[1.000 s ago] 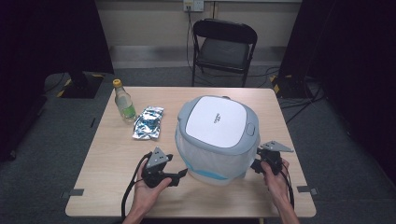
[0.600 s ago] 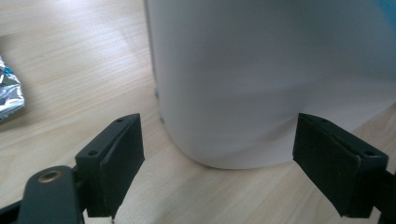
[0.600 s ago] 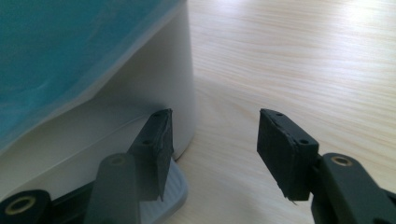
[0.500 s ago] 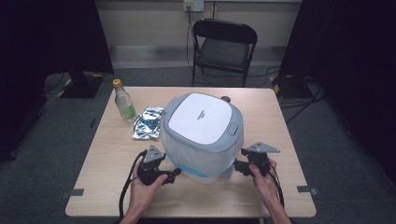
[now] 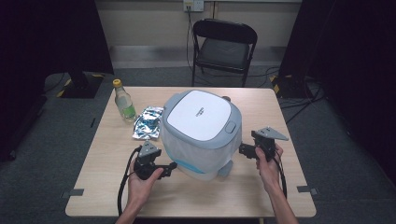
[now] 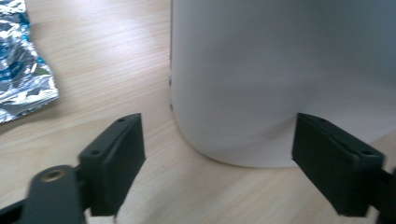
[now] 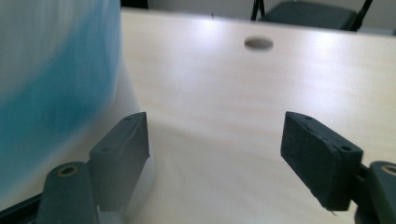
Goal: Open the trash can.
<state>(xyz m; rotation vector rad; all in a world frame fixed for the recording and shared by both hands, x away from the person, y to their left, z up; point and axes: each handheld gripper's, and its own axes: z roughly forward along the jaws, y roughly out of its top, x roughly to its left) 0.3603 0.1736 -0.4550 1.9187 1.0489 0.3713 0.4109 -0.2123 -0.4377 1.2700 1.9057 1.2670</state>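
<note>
One white bin with a grey lid stands at the table's centre. One bottle and one foil packet lie at ten o'clock from it. One chair stands at twelve o'clock, beyond the table. Two grippers: left, right.

The large white, grey-lidded appliance with a blue band stands tilted mid-table and blocks the straight way between the left gripper and the right gripper, each with jaws apart just beside its wall. Left of it, the crinkled silver foil pouch and the clear glass bottle with a yellow cap crowd the far-left stretch of the light wooden table. Bare tabletop lies open along the near edge and down the right side. A black folding chair stands behind the far edge.
</note>
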